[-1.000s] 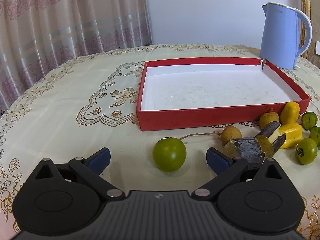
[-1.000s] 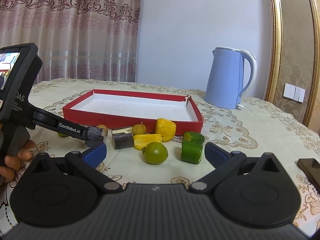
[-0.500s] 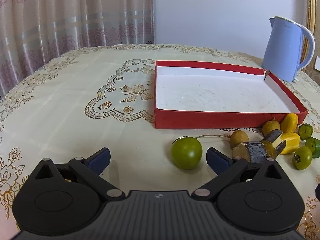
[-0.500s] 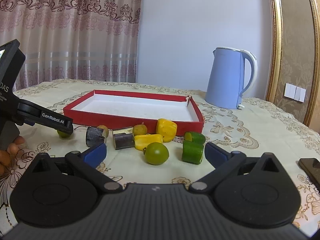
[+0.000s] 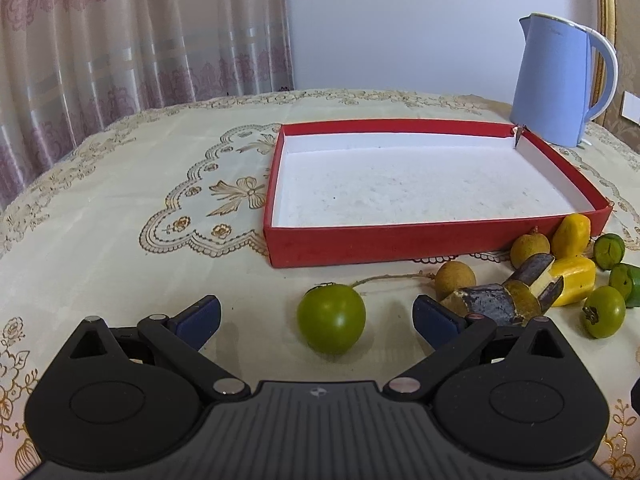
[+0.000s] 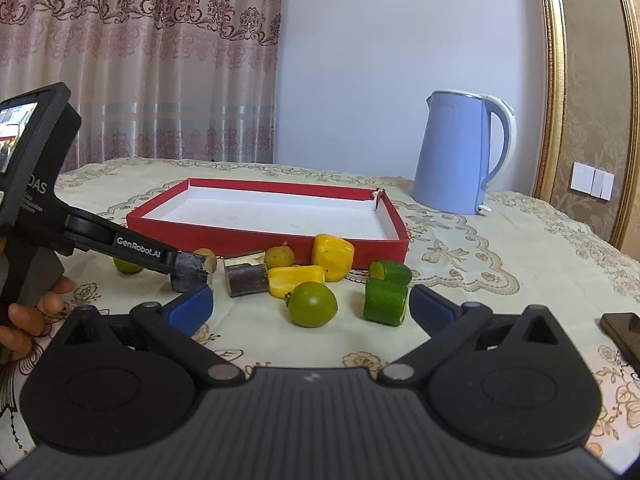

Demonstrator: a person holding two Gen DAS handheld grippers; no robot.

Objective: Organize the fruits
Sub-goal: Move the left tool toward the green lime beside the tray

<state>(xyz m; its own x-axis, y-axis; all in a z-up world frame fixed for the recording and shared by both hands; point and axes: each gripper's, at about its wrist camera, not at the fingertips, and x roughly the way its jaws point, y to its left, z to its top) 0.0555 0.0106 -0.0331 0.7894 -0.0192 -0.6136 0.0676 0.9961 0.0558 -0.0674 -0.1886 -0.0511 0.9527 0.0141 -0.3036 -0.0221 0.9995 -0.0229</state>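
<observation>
A pale wall (image 6: 400, 60) stands behind the table (image 5: 100, 220). Pink patterned curtains (image 6: 140, 60) hang left. A gold frame (image 6: 556, 80) rises right.

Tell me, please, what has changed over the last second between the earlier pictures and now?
In the right wrist view, the left gripper pulled back toward the left edge, then came forward again beside the dark fruit pieces. It stayed open and took hold of nothing. The green fruit sits between its fingers, not gripped. The right gripper stayed open and still. The fruit and the empty red tray lie as before.
</observation>
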